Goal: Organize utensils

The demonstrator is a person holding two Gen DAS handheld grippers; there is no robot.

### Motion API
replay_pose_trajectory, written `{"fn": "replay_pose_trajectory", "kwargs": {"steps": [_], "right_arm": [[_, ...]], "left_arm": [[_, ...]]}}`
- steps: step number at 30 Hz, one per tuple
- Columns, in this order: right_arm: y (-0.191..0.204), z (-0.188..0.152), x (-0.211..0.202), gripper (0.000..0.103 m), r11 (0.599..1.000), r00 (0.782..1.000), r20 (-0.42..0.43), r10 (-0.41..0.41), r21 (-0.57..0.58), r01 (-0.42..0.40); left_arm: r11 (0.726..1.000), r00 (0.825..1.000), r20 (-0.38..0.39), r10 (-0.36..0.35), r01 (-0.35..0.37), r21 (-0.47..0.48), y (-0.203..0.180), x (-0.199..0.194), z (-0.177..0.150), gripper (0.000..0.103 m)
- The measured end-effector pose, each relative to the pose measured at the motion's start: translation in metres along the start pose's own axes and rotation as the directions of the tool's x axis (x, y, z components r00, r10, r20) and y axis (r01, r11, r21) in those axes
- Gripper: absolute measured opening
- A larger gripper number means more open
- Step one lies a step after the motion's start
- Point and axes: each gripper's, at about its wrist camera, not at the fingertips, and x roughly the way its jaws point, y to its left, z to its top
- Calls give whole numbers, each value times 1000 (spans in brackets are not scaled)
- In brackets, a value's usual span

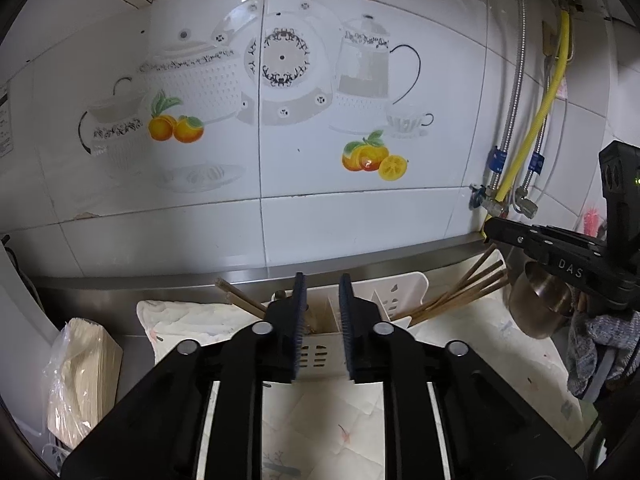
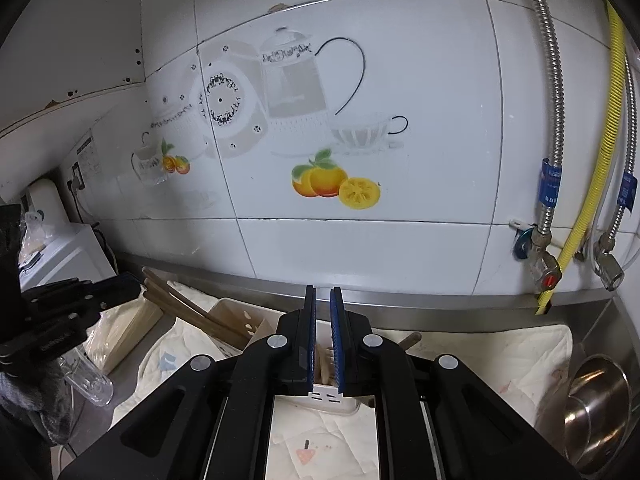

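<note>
Wall: we face white tiles (image 1: 360,220) printed with teapots and oranges.
Counter: we see a pale cloth (image 1: 480,344) spread on steel.
Holder: a white utensil holder (image 1: 396,296) stands on the cloth, just beyond both grippers.
Chopsticks: wooden chopsticks (image 1: 468,288) lean out of it.
Left gripper (image 1: 322,292): we find it slightly spread, holding nothing.
Right gripper (image 2: 322,304): pressed nearly together, nothing pinched.
Pot: a steel pot (image 2: 596,408) sits at the right.

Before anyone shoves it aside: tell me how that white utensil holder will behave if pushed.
The white utensil holder looks like thin, slotted plastic, so probably light. Chopsticks lean far out one side, so it may tip. The cloth underneath could bunch rather than let it slide.
</note>
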Motion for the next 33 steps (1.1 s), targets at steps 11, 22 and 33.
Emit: {"fn": "replay_pose_trajectory", "kwargs": {"steps": [11, 22, 33], "right_arm": [[7, -5, -34, 29, 998, 998, 58, -37, -43, 40], [17, -42, -63, 53, 997, 996, 69, -52, -53, 56], [26, -80, -72, 81, 997, 997, 42, -60, -44, 62]], "left_arm": [[1000, 998, 60, 7, -7, -2, -3, -35, -11, 51], [999, 997, 62, 35, -33, -29, 3, -55, -49, 74], [995, 995, 55, 88, -85, -48, 9, -62, -86, 95]]}}
